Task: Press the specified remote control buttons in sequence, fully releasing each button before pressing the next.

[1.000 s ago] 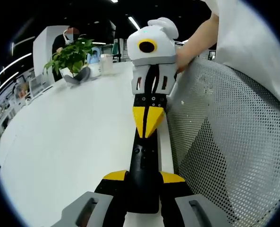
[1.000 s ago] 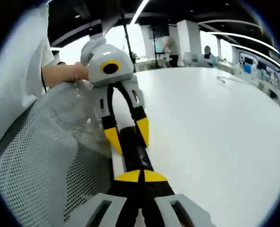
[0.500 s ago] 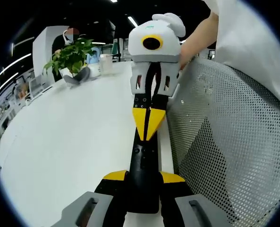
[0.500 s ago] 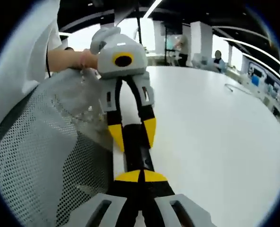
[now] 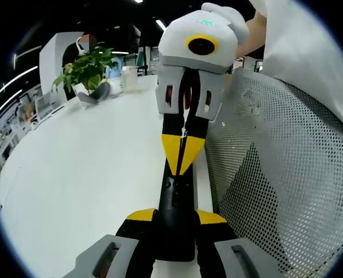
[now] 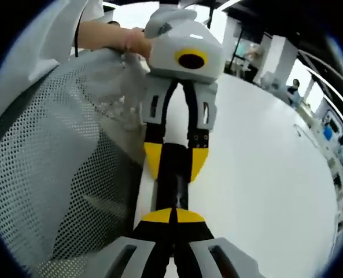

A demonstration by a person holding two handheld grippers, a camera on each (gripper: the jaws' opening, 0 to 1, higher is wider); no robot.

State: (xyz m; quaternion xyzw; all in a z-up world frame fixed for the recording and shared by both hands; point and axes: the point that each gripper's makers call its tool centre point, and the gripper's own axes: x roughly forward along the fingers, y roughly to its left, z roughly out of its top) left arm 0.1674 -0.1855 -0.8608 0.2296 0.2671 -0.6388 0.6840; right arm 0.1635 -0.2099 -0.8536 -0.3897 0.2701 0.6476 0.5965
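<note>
1. Along the edge of the white table [image 5: 73, 174], a slim black remote [image 5: 174, 197] lies lengthwise, its near end caught between the jaws of the left gripper [image 5: 176, 217] in the left gripper view.
2. That gripper is clamped on the remote, with one yellow tip against each long side. In the right gripper view the same hold shows from the far end, a tip on either side of the black body.
3. From the far side comes the right gripper [image 5: 183, 153] with its two yellow tips drawn together into one point, nothing between them. The point sits over the remote's upper face, towards its far half.
4. Whether that point touches a button or hangs just above it cannot be told — the buttons are too small and dark to pick out.
5. A grey mesh chair back [image 5: 275, 174] stands just beside the table edge, right of the remote in the left gripper view.
6. A person's hand [image 6: 137, 41] grips the left gripper's white body in the right gripper view, with a white sleeve [image 6: 55, 35] behind it.
7. Far across the table to the left — well apart from the remote — stands a leafy green plant [image 5: 87, 69] in a pot.
</note>
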